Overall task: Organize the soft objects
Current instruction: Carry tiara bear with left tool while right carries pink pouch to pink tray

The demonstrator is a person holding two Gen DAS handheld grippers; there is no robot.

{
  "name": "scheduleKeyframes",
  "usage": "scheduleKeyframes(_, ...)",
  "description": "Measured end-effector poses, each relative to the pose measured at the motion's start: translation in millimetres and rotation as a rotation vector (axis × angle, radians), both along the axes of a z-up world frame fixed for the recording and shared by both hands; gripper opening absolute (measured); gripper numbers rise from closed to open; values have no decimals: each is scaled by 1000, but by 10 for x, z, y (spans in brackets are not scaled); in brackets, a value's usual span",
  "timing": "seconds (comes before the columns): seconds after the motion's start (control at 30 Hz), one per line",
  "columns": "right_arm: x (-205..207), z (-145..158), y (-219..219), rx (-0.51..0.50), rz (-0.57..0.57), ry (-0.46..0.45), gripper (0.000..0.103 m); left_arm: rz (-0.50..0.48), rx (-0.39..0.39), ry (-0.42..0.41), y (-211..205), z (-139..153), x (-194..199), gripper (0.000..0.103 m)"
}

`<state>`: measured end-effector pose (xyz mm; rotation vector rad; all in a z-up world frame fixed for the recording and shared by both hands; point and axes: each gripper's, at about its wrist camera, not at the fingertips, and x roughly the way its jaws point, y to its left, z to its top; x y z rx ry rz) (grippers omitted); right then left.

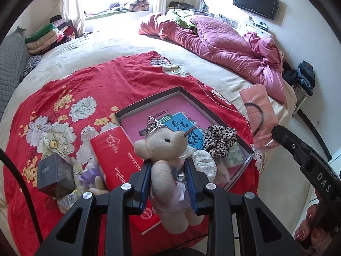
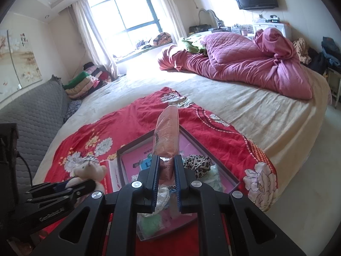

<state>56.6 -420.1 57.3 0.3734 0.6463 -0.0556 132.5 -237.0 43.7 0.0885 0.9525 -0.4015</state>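
1. The left gripper point(image 1: 169, 166) is clamped on a cream plush bear point(image 1: 168, 149) at its body, holding it above the red floral blanket point(image 1: 102, 81) on the bed point(image 1: 213, 72).
2. The right gripper point(image 2: 166, 168) is closed tight on a pink packet point(image 2: 167, 132) in clear wrap, which sticks up over the open box point(image 2: 149, 139).
3. In the box lie a leopard-print scrunchie point(image 1: 220, 138) and a pink book point(image 1: 170, 108).
4. A red box point(image 1: 116, 151) lies just left of the open one.

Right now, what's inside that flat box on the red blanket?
The box holds a pink sheet, blue book, leopard scrunchie and lacy white cloth. Anything beneath them is covered.
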Motion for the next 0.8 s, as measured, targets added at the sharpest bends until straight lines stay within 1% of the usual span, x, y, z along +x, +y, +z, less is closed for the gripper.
scheduleKeyframes(0.27, 58, -121, -125, 18, -13, 16, 13, -33, -6, 29, -198, -144, 121, 31)
scheduleKeyframes(0.47, 79, -214, -249, 28, -36, 29, 13, -93, 4, 56, -399, -298, 186, 31)
scheduleKeyframes(0.53, 94, -248, -256, 26, -27, 34, 13, -116, 12, 55, -475, -348, 191, 31)
scheduleKeyframes(0.63, 131, -303, -233, 26, -8, 44, 13, -124, 27, 51, -553, -430, 209, 31)
scheduleKeyframes(0.7, 160, -335, -217, 30, 5, 50, 13, -125, 17, 74, -574, -512, 252, 31)
scheduleKeyframes(0.8, 199, -380, -190, 46, 30, 54, 13, -122, 25, 88, -586, -594, 302, 31)
